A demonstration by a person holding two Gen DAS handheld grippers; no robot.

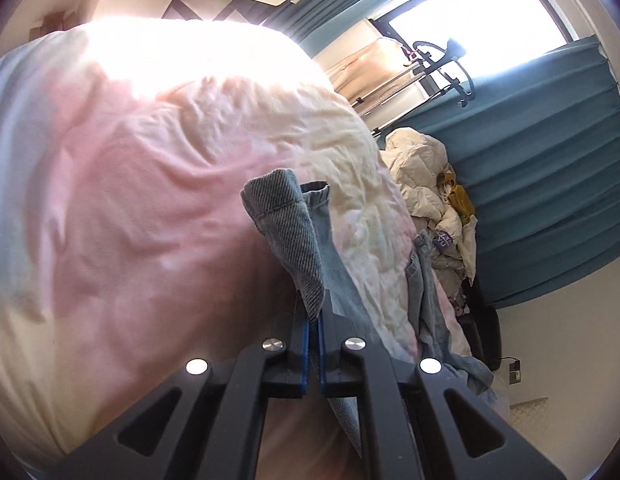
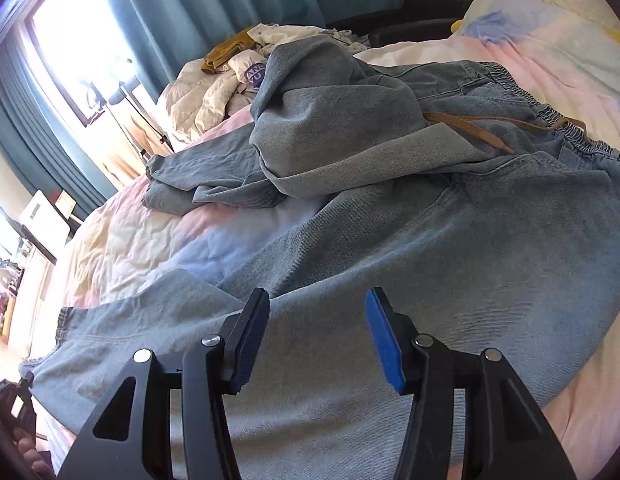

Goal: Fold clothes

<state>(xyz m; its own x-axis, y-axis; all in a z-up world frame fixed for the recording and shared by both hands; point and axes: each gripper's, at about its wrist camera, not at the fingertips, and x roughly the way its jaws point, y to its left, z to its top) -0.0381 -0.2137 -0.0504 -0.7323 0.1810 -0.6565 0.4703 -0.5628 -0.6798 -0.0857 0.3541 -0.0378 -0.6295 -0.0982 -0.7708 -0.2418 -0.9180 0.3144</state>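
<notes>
Light blue jeans (image 2: 430, 216) with an elastic waistband and a tan drawstring lie spread over a pastel bedsheet (image 2: 157, 232). One leg is crumpled at the far side, the other runs toward the near left. In the left wrist view my left gripper (image 1: 313, 320) is shut on a hem of the jeans (image 1: 285, 216), and the denim stands up above the blue pads, lifted off the bed (image 1: 129, 200). My right gripper (image 2: 317, 308) hovers just above the near leg, its jaws open with only flat denim below them.
A heap of cream and mustard clothes (image 2: 225, 76) lies at the bed's far edge, also seen as the clothes pile (image 1: 430, 184). Teal curtains (image 1: 550, 168) and a bright window stand behind. A dark chair (image 2: 414, 16) is beside the bed. Part of a hand (image 2: 27, 448) shows at lower left.
</notes>
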